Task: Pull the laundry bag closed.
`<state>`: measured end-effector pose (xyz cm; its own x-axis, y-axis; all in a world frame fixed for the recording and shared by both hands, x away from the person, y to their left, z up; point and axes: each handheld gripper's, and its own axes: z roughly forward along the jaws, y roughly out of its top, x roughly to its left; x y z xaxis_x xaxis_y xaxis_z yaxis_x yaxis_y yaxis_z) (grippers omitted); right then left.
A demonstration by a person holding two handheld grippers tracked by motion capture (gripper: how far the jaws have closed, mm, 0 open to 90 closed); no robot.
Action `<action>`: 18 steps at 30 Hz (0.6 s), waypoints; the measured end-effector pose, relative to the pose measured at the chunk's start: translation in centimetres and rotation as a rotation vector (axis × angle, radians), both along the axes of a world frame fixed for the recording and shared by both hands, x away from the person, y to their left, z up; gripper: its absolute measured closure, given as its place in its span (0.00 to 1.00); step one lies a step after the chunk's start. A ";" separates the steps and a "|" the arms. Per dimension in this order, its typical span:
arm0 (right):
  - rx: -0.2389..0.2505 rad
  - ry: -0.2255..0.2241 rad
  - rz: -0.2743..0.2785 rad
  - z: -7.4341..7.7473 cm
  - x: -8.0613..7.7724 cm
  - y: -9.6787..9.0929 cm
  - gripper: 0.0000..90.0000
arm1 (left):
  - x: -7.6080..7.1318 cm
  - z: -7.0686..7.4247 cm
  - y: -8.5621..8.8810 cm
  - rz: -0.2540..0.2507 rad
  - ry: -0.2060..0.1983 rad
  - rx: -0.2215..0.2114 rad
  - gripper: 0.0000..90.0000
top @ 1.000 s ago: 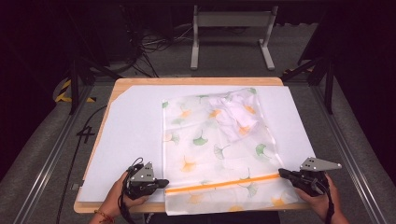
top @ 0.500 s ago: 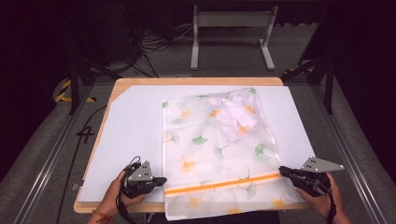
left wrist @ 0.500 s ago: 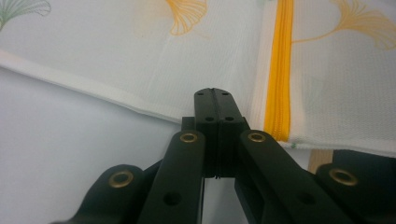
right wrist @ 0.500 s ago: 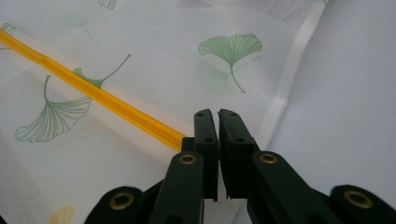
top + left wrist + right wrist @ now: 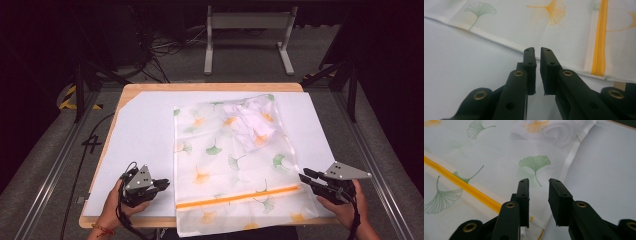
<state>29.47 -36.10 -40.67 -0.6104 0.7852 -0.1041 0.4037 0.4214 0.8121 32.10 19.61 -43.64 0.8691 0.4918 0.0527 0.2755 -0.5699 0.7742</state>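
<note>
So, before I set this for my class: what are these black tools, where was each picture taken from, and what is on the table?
A person holds two hand tools with black jaws. The high view looks down on the left gripper and right gripper. The other two views come from cameras riding on each tool. On the table lies a white sheet, and on it a mesh bag printed with leaves, with an orange zipper. Both sets of jaws have just been opening; nothing is between them.

Each hand carries a black two-jaw tool. The left tool [image 5: 162,184] and the right tool [image 5: 304,175] each bear a grey three-cornered plate on top, dotted with small dark holes. Brass-coloured rivets stud the black jaw arms, and small screw holes mark the flat pads. A black cable trails from each tool, and the left wrist wears a thin red-orange band.
</note>
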 end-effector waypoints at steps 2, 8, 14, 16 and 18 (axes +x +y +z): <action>0.001 -0.013 -0.006 0.2 0.3 0.1 0.71 | 0.1 0.2 0.5 0.021 -0.010 -0.003 0.88; -0.005 -0.023 0.028 0.5 1.3 0.2 0.51 | 0.7 0.4 2.0 0.111 -0.044 -0.031 0.66; -0.006 -0.043 0.001 0.5 2.7 -0.1 0.36 | 1.5 0.5 2.8 0.179 -0.059 -0.043 0.50; -0.011 -0.039 -0.008 0.4 3.5 -0.4 0.33 | 1.9 0.5 3.0 0.205 -0.070 -0.035 0.42; -0.022 -0.048 -0.019 0.4 4.1 -0.6 0.30 | 2.1 0.5 3.2 0.214 -0.068 -0.052 0.38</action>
<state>33.56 -36.72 -40.31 -0.5889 0.7942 -0.1499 0.3727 0.4315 0.8215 34.22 22.80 -43.09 0.7397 0.6684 0.0776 0.3320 -0.4628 0.8220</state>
